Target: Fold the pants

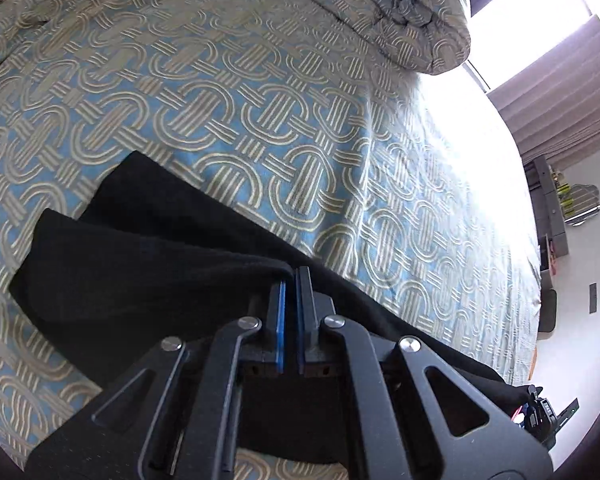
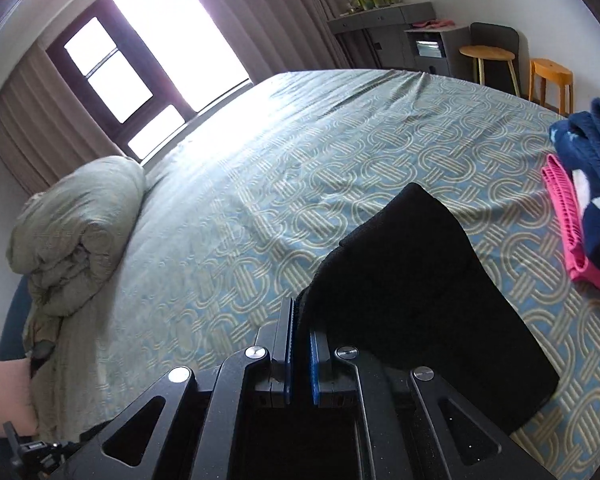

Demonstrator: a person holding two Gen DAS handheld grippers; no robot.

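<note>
Both grippers, left gripper [image 1: 291, 276] and right gripper [image 2: 300, 312], were clenched on an edge of the black pants [image 1: 148, 264], lifted above the patterned bedspread [image 1: 260, 120] mid-fold; next likely meant laying the edge down evenly

Patterned bed cover [image 2: 340, 152] under black pants [image 2: 420, 272], rolled quilt [image 2: 80, 216], folded pink and navy clothes [image 2: 588, 200].

The black pants [image 1: 148, 264] run under the left gripper [image 1: 291, 276] and off the left wrist view's edge at 6 o'clock. Window glare at 2 o'clock washes out the bedspread [image 1: 432, 128]. In the right wrist view, folded clothes [image 2: 596, 184] are cut off at 3 o'clock; items on the dresser [image 2: 380, 16] at 1 o'clock are too small to tell.
</note>
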